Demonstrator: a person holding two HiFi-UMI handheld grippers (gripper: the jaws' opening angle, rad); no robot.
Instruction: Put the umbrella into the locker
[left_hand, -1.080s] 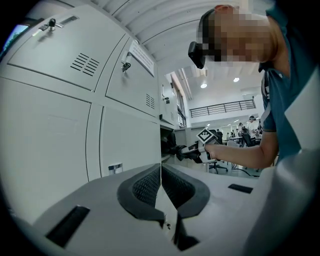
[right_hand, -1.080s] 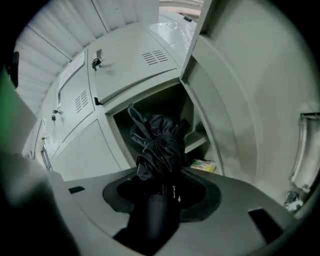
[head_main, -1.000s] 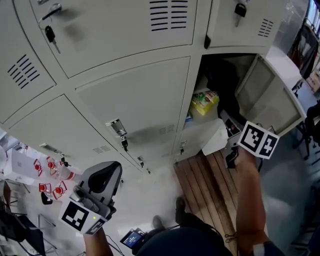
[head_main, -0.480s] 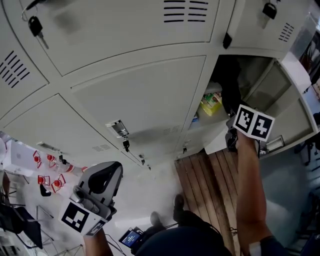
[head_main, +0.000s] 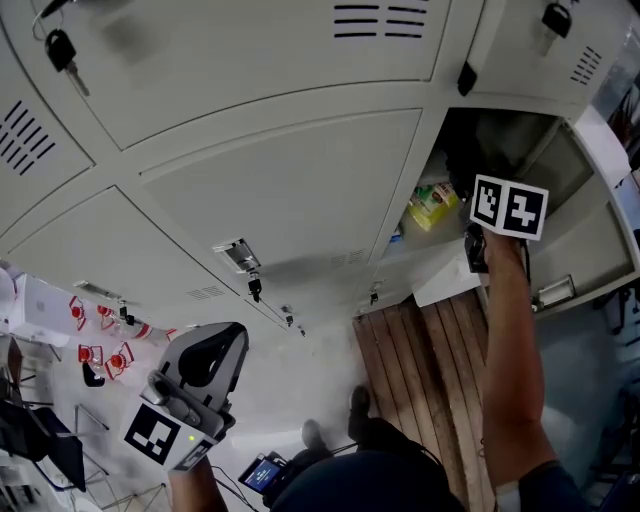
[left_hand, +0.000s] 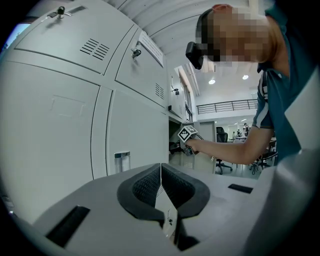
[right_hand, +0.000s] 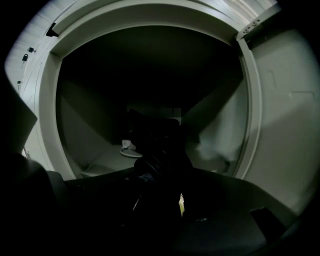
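The black folded umbrella (right_hand: 159, 150) lies between the jaws of my right gripper (right_hand: 161, 176) and reaches forward into the dark open locker (right_hand: 100, 145). The jaws are opening, and a thin sliver of light shows beside the umbrella. In the head view my right gripper (head_main: 492, 222) is at the mouth of the open locker (head_main: 520, 135), its marker cube facing up. From the left gripper view it (left_hand: 186, 135) appears far off at the locker row. My left gripper (head_main: 205, 365) hangs low at the left, its jaws (left_hand: 161, 172) shut with nothing between them.
The locker's door (head_main: 590, 235) stands open to the right of my arm. A yellow package (head_main: 436, 204) sits in the locker, and a small white thing (right_hand: 130, 149) lies on its floor. Closed locker doors (head_main: 280, 190) with keys fill the left. A wooden pallet (head_main: 440, 350) lies below.
My right gripper has moved up from below the opening into the locker mouth and rolled, its marker cube now facing up. The left gripper has stayed where it was.
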